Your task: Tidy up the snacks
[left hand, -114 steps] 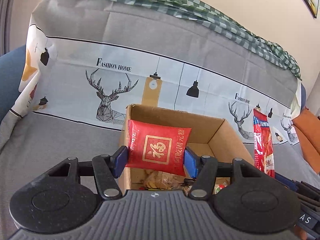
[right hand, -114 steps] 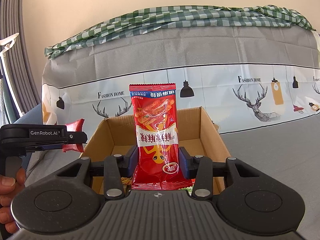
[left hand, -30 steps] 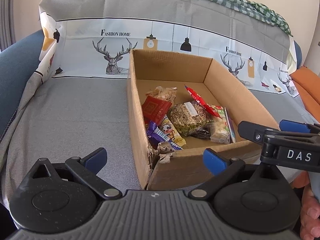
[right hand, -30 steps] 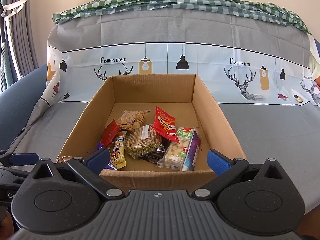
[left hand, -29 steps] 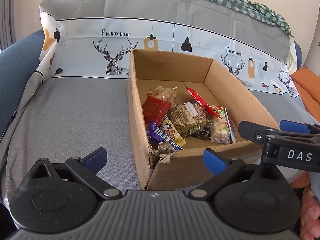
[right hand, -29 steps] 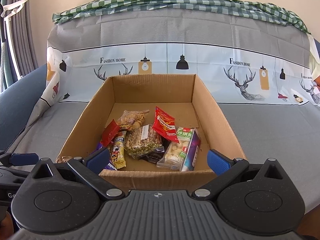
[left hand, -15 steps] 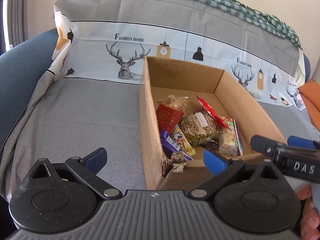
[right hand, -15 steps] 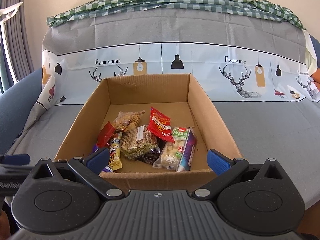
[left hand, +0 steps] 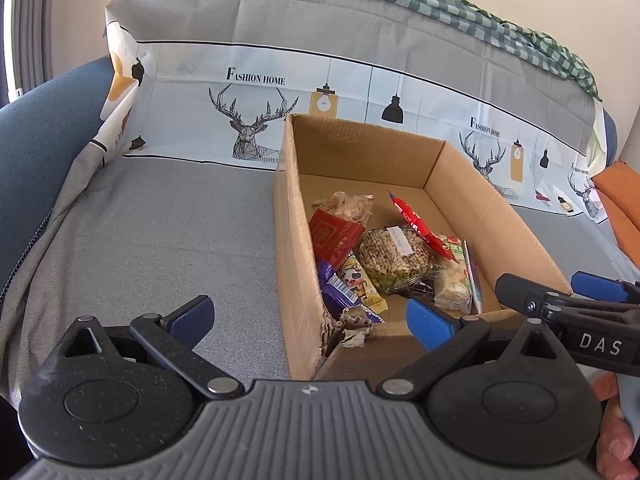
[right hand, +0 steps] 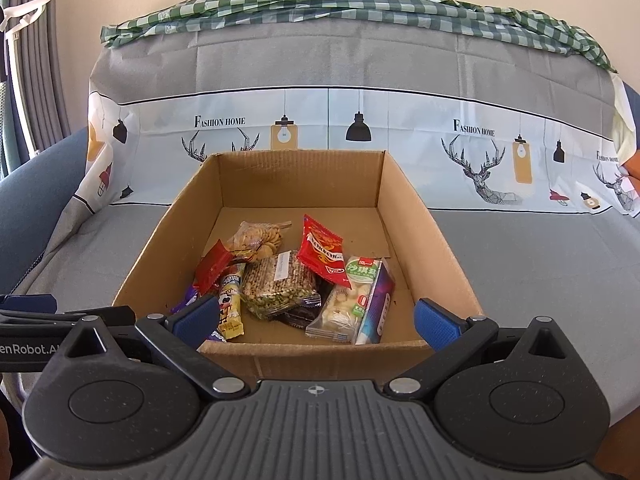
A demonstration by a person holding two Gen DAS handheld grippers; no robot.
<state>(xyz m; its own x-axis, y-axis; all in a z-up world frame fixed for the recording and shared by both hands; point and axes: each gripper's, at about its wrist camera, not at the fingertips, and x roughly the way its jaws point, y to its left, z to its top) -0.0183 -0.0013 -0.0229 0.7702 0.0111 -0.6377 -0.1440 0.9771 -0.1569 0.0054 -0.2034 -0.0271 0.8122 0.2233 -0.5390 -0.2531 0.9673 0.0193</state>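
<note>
Box point(right hand: 420, 216) runs lengthwise away, snacks point(right hand: 280, 280) inside.

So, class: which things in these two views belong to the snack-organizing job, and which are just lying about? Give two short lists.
Part of the job:
- cardboard box
- red chip bag
- red packet
- grain cracker pack
- cookie bag
- left gripper, open
- right gripper, open

Just lying about:
- grey printed cover
- green checked cloth
- orange cushion

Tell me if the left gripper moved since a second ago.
Yes. The left gripper shifted left: the box now sits further right in its view.
</note>
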